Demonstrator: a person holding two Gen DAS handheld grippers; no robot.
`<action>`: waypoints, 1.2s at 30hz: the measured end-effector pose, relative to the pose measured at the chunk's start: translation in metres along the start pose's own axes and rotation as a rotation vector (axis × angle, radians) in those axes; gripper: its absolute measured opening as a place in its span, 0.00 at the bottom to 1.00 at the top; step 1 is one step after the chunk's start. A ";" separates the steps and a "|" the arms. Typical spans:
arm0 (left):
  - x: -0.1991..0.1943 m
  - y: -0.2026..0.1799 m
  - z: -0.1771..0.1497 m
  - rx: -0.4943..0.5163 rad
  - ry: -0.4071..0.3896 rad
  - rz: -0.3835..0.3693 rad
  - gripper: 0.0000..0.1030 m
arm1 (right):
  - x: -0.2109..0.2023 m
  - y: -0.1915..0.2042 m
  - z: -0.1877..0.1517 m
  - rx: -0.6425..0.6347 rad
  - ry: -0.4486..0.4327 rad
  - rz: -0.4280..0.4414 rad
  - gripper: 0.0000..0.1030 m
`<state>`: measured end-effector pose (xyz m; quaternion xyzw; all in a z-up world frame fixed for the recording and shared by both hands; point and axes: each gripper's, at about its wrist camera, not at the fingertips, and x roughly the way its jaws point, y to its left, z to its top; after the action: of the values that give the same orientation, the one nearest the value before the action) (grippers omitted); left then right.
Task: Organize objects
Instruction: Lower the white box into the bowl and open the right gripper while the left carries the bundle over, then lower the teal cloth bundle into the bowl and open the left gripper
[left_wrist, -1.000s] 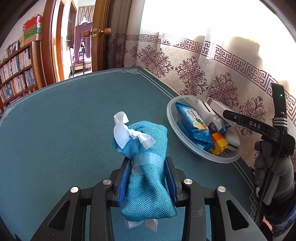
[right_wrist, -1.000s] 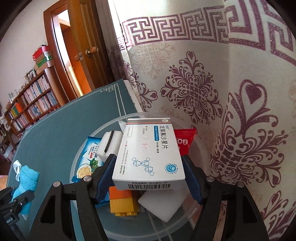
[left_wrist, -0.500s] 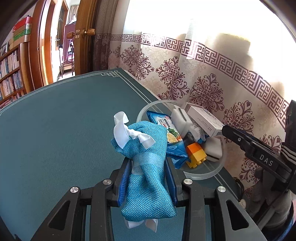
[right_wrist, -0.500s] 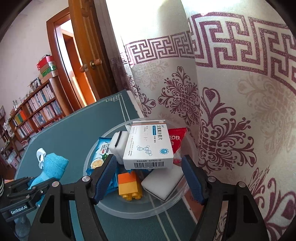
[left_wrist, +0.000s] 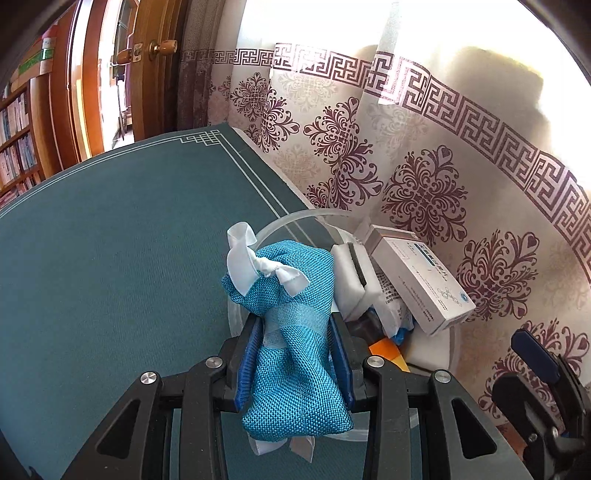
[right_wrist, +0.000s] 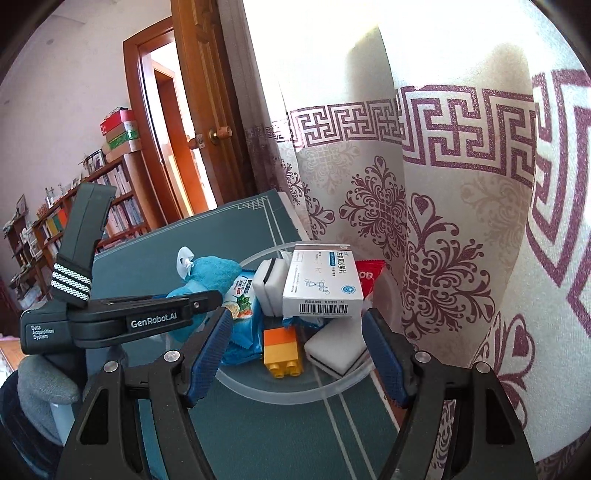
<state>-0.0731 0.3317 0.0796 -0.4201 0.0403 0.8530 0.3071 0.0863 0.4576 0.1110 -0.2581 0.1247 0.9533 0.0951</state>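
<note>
Teal woven pouch (left_wrist: 295, 332), white ribbon at its neck, pinched at the waist between the left gripper (left_wrist: 295, 363) fingers, held over the clear bowl (right_wrist: 295, 387) rim at its 9 o'clock. Bowl on green surface (left_wrist: 110, 258) holds a white medicine box (right_wrist: 321, 284), sponges, snack packet, orange-yellow brick (right_wrist: 280, 349). Right gripper (right_wrist: 295, 354) fingers spread, empty, at the bowl's 6 o'clock.

A cream curtain (right_wrist: 424, 206) with a maroon key-pattern band and floral medallions hangs along the far edge of the teal desk (left_wrist: 110, 266). Left of it stands an open wooden door (right_wrist: 207, 110) with a round brass knob (right_wrist: 218, 133). A bookshelf (right_wrist: 110, 206) lines the wall, with coloured boxes (right_wrist: 120, 129) stacked on top.
</note>
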 end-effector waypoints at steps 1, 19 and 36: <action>0.002 -0.001 0.001 0.002 0.002 0.001 0.37 | 0.000 -0.002 -0.001 0.004 0.003 0.002 0.72; 0.004 -0.018 0.002 0.000 -0.001 -0.063 0.70 | 0.002 -0.012 -0.003 0.030 0.020 0.007 0.72; -0.012 -0.011 -0.002 -0.024 -0.017 -0.136 0.77 | 0.007 -0.012 -0.018 0.018 0.070 0.010 0.72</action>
<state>-0.0604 0.3345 0.0892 -0.4181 -0.0012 0.8342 0.3596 0.0914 0.4644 0.0906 -0.2900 0.1379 0.9429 0.0882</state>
